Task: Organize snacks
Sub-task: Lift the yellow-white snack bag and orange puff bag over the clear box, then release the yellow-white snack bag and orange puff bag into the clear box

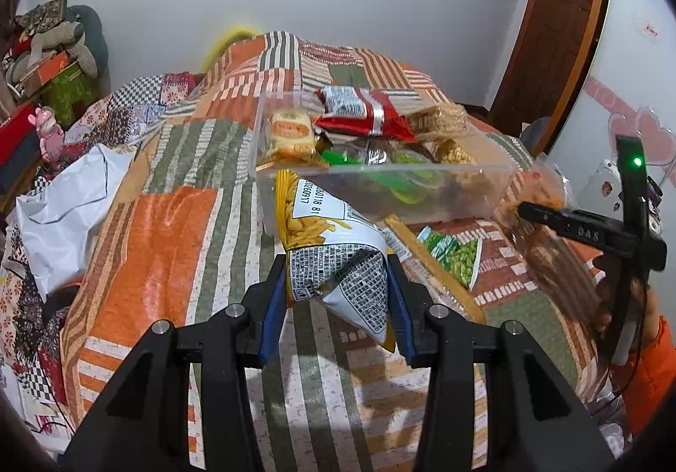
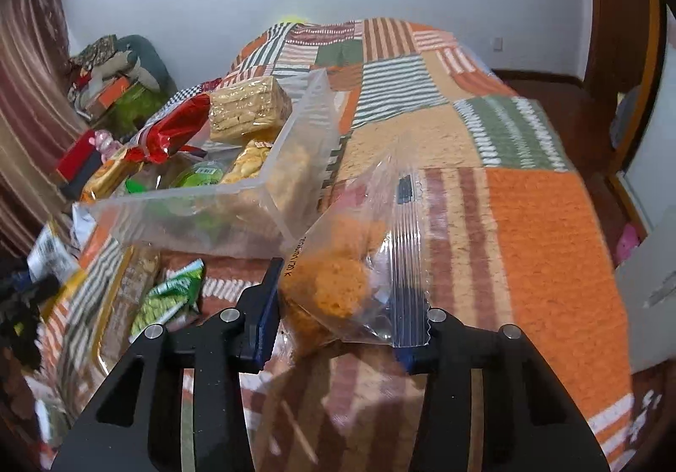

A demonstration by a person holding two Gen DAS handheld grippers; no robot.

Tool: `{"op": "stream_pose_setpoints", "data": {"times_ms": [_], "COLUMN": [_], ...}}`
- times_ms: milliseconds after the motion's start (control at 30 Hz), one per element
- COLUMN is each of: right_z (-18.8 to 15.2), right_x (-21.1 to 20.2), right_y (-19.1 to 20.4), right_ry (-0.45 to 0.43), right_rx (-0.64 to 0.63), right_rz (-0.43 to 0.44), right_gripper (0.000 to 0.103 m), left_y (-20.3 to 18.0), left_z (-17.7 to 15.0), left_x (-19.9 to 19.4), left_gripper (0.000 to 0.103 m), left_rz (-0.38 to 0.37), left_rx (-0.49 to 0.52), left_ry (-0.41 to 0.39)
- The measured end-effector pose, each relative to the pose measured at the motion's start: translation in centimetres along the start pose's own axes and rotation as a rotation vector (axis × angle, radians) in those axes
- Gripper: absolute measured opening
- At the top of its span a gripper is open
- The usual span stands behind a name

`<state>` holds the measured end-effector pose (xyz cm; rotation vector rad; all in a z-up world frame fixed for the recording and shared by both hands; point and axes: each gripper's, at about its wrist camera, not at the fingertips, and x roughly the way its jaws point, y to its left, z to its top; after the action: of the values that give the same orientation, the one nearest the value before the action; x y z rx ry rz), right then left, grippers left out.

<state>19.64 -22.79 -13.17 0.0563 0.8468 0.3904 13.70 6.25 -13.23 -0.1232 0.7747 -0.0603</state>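
Note:
A clear plastic bin (image 1: pixel 486 180) on the bed holds several snacks, among them a red packet (image 1: pixel 363 117) and a yellow biscuit pack (image 1: pixel 291 134). My left gripper (image 1: pixel 338 282) is shut on a yellow and white fries packet (image 1: pixel 329 244), held just before the bin's near wall. My right gripper (image 2: pixel 342 303) is shut on a clear bag of orange round snacks (image 2: pixel 338 286), held above the bed to the right of the bin (image 2: pixel 291 159). The right gripper also shows at the right of the left wrist view (image 1: pixel 536 214).
A green pea packet (image 1: pixel 456 252) and a long gold-edged packet (image 1: pixel 431 265) lie on the patchwork quilt (image 1: pixel 169 244) in front of the bin. A white bag (image 1: pixel 63 210) lies at the left. Clutter is piled at the far left by the wall.

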Motion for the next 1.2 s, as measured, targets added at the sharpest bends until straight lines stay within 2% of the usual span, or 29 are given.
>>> {"op": "stream_pose_setpoints", "data": {"times_ms": [267,567,733,900,1100,1200], "right_z": [1.5,4.3,5.6,6.7,7.5,7.8], "right_x": [-4.6,-4.0,-2.1,0.5,2.6,3.4], "right_y": [0.8,4.3,5.8,7.1,9.1,10.1], "right_ry": [-0.108,-0.183,-0.175,-0.138,-0.104,-0.094], "right_rx": [-0.022,-0.082,-0.107,-0.132,-0.197,-0.233], "right_rz": [0.054,0.127,0.156,0.181,0.18,0.169], "right_gripper": [0.04,0.04,0.04,0.04,0.04,0.041], "left_y": [-1.1,-2.3,-2.4,-2.0,-1.5,-1.2], "left_z": [2.2,5.7,7.5,8.6,8.6,8.6], "left_x": [-1.2,0.2,2.1,5.1,7.6,8.3], "left_gripper": [0.043,0.043,0.043,0.043,0.043,0.044], "left_rz": [0.005,0.012,0.032,0.022,0.029,0.009], "left_rx": [0.023,0.047,0.053,0.037,0.043,0.029], "left_ry": [-0.065,-0.119,-0.125,-0.083,-0.041,-0.028]}}
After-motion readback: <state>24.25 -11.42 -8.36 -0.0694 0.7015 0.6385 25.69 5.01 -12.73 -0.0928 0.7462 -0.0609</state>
